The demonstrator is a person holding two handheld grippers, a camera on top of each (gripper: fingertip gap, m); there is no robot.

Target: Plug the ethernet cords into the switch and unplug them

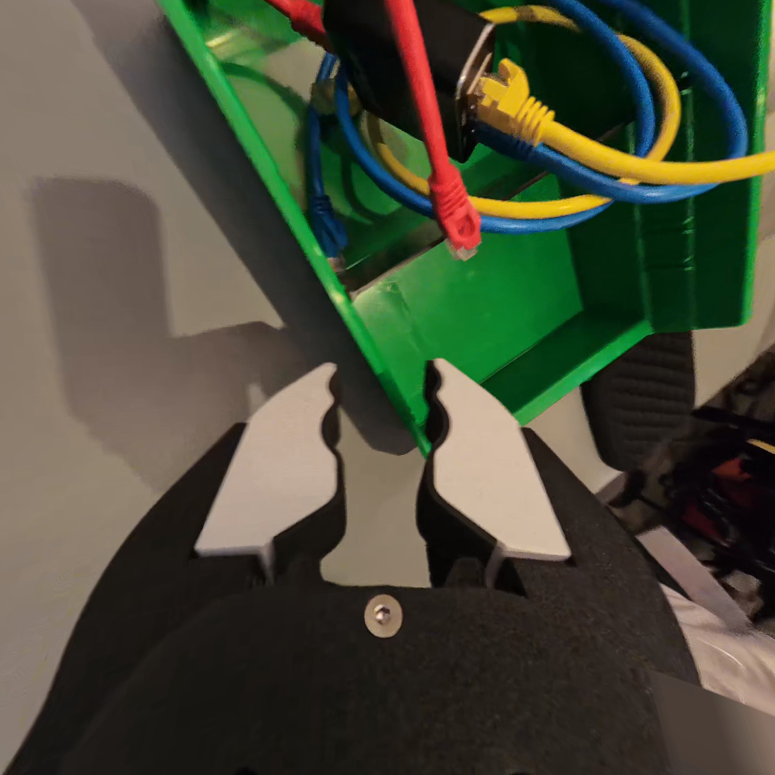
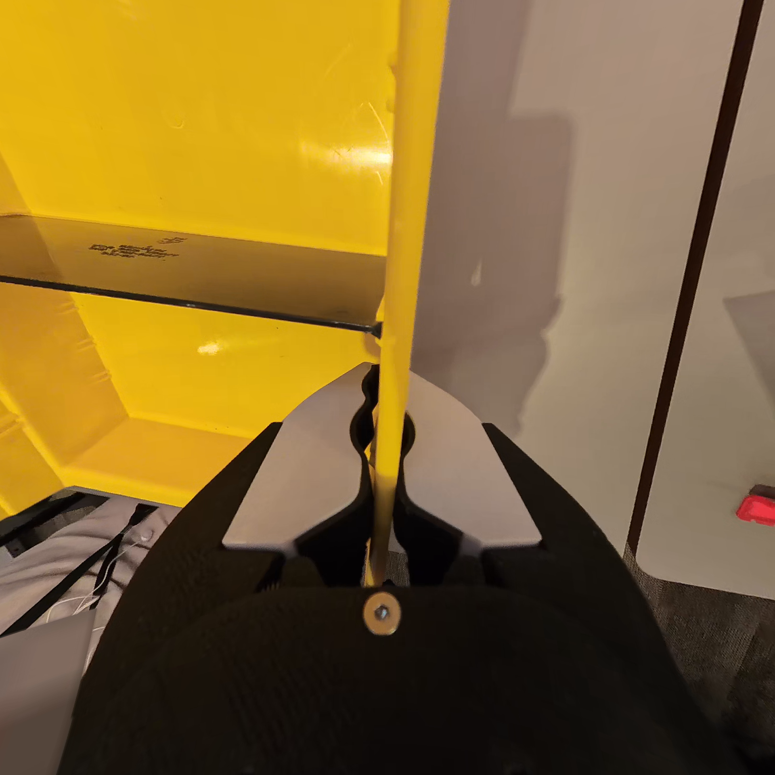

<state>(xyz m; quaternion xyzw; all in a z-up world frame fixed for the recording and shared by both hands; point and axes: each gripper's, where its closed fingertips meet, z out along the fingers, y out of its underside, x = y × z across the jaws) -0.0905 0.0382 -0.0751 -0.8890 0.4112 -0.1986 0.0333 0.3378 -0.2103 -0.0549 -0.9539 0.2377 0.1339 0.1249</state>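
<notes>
In the left wrist view a green bin (image 1: 482, 318) holds a black switch (image 1: 377, 54). A yellow cord's plug (image 1: 509, 98) sits in the switch's port face. A red cord's plug (image 1: 455, 214) hangs loose in front of the switch, and a blue cord's plug (image 1: 327, 222) lies by the bin's left wall. My left gripper (image 1: 383, 365) is open and straddles that wall's near end (image 1: 402, 402); the right finger (image 1: 469, 440) is against the wall and the left finger (image 1: 293, 440) stands apart. My right gripper (image 2: 388, 373) is shut on the side wall (image 2: 413, 167) of a yellow bin (image 2: 209, 126).
A black divider (image 2: 188, 268) crosses the yellow bin. A dark ribbed object (image 1: 641, 398) and dark clutter (image 1: 721, 482) lie right of the green bin. A grey cloth with black straps (image 2: 63, 545) lies at lower left, and a small red thing (image 2: 757, 509) at far right. The tips of one gripper are about 50 cm away from the tips of the other.
</notes>
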